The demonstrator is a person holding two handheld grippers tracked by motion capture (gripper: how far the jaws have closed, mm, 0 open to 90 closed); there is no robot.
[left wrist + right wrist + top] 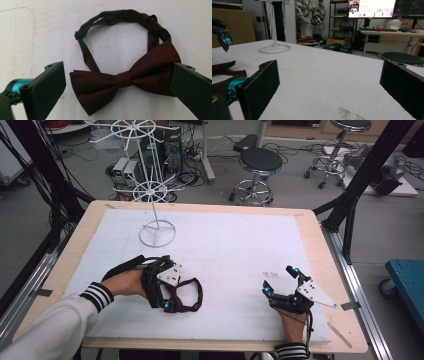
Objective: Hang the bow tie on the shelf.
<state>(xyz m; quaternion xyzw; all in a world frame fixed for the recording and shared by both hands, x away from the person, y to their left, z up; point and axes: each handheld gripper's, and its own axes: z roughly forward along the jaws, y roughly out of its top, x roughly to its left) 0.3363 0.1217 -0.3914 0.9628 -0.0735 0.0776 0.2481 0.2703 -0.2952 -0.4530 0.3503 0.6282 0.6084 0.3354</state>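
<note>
my left gripper [117, 82] hangs wide open over the dark red satin bow tie [125, 77], not yet grasped; my right gripper [281, 281] rests open, idle.

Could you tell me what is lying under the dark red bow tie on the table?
The bow tie lies flat on the white table cover, which shows bare through its strap loop. Whatever sits directly beneath the bow itself is covered by fabric.

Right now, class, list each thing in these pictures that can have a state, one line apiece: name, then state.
Bow tie: lying flat on the white mat, strap closed in a loop, ungripped.
Left gripper: open, jaws either side of the bow.
Right gripper: open, holding nothing, low over the mat.
White wire stand: upright, nothing hanging on it.
</note>
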